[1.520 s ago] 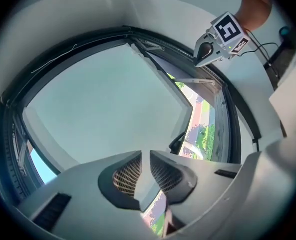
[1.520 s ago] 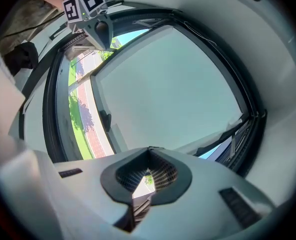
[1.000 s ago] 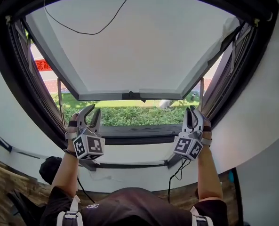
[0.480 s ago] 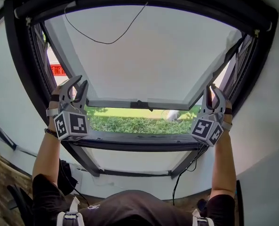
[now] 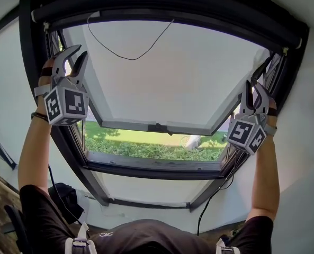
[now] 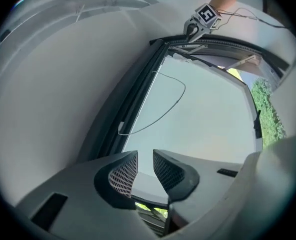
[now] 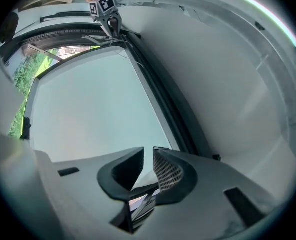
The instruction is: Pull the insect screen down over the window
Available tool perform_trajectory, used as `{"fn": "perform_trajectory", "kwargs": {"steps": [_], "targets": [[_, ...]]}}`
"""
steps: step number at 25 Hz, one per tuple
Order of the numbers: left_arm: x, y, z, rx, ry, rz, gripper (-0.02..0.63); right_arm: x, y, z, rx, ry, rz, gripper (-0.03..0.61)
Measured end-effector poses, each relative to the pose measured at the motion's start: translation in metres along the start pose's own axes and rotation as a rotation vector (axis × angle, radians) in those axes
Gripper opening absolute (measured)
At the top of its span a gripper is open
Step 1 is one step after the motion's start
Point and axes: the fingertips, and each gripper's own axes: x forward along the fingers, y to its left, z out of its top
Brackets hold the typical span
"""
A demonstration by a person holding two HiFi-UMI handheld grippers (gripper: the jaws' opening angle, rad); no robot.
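The window's dark frame (image 5: 146, 165) fills the head view, with the pale sash (image 5: 172, 78) swung outward. A dark screen housing (image 5: 172, 9) runs along the frame's top, and a thin black cord (image 5: 130, 54) loops down from it. My left gripper (image 5: 78, 54) is raised by the frame's upper left side. Its jaws have just been closing a little, but it stands open with nothing between the fingers. My right gripper (image 5: 254, 86) is up at the frame's right side, its jaws a narrow gap apart and empty. The cord (image 6: 172, 99) shows ahead of the left gripper (image 6: 145, 156).
The sash's black handle (image 5: 158, 127) sits mid-way along its lower edge. Grass and hedge (image 5: 146, 148) show through the gap below. White wall (image 5: 8, 89) surrounds the frame. A black bag (image 5: 64, 194) and a cable (image 5: 207, 210) lie low by the wall.
Both grippers have risen from sill height to the upper sides of the frame, the left spreading outward. The head view has tilted up, bringing the top housing into view.
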Motion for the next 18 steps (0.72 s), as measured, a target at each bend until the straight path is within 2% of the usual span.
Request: {"fn": "perform_trajectory", "kwargs": {"steps": [4,7,11,18], "targets": [[0.018,0.029,-0.002,0.066,0.037,0.032,0.097,0.015,-0.032,0.011,-0.025,-0.019,-0.025,0.063],[0.030,0.045,-0.005,0.114,0.064,0.032,0.103,0.031,-0.059,0.014,-0.004,-0.013,-0.043,0.063],[0.041,0.062,-0.003,0.139,0.072,0.021,0.110,0.049,-0.085,0.010,-0.027,0.021,-0.067,0.063],[0.057,0.071,-0.011,0.176,0.108,-0.094,0.117,0.073,-0.105,0.004,-0.063,0.078,-0.058,0.063]]}}
